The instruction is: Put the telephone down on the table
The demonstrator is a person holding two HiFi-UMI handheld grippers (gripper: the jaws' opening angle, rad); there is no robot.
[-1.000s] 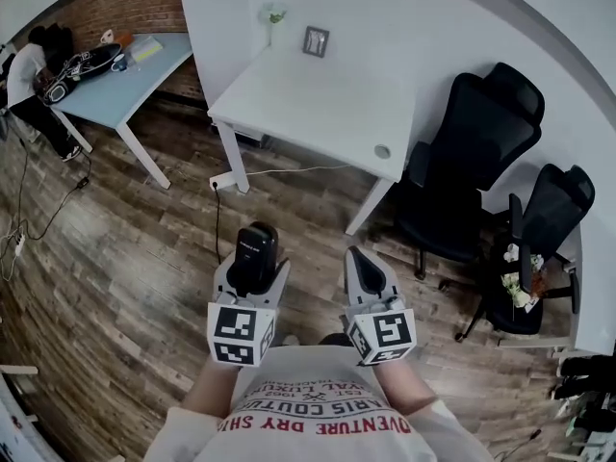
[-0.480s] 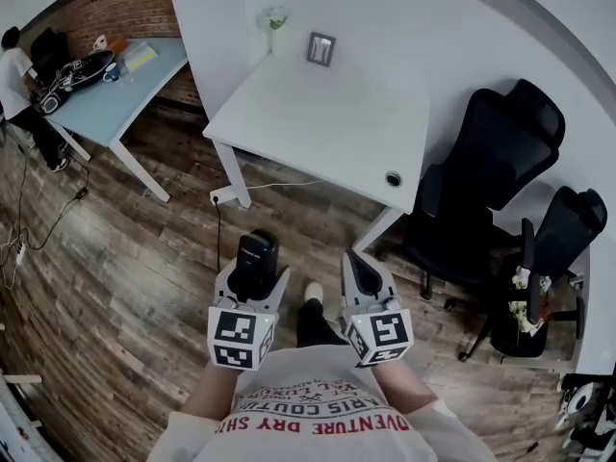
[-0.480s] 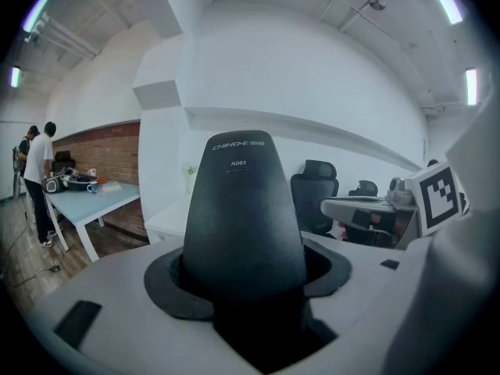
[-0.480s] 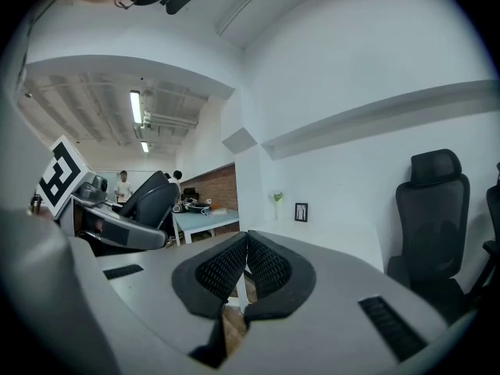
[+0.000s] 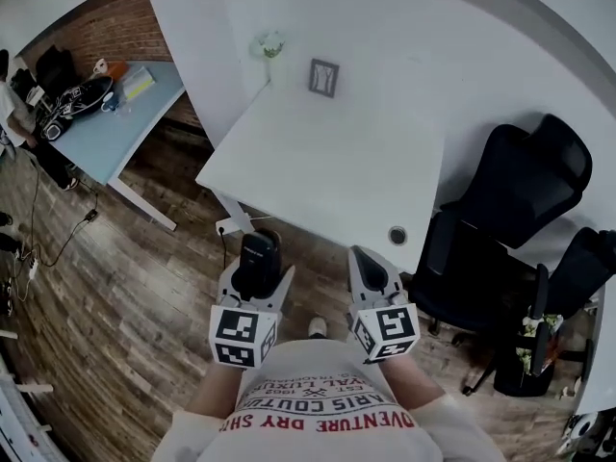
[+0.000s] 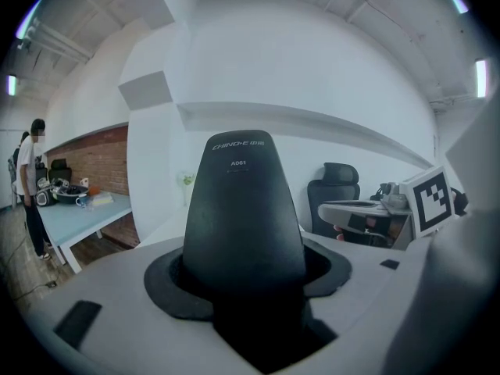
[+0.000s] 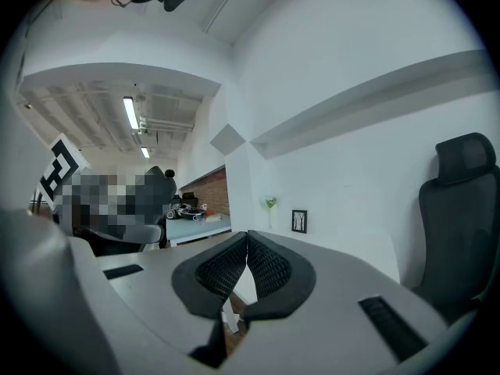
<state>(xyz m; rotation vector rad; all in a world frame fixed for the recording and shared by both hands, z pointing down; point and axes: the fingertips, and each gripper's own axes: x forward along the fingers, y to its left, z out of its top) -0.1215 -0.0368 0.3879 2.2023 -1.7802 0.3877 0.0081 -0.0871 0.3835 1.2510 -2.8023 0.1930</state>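
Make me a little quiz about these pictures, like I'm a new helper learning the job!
1. True or false: the telephone already lies on the white table.
2. What is between the jaws of the right tool? A: a cup. B: nothing. C: a pen.
3. What small thing stands on the table near the plant?

Key
1. False: the left tool holds it above the floor.
2. B.
3. A picture frame.

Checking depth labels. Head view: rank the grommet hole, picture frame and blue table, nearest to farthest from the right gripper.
From the right gripper:
1. Grommet hole, near right corner of the white table.
2. Picture frame, at that table's far edge.
3. Blue table, far left, beyond it.
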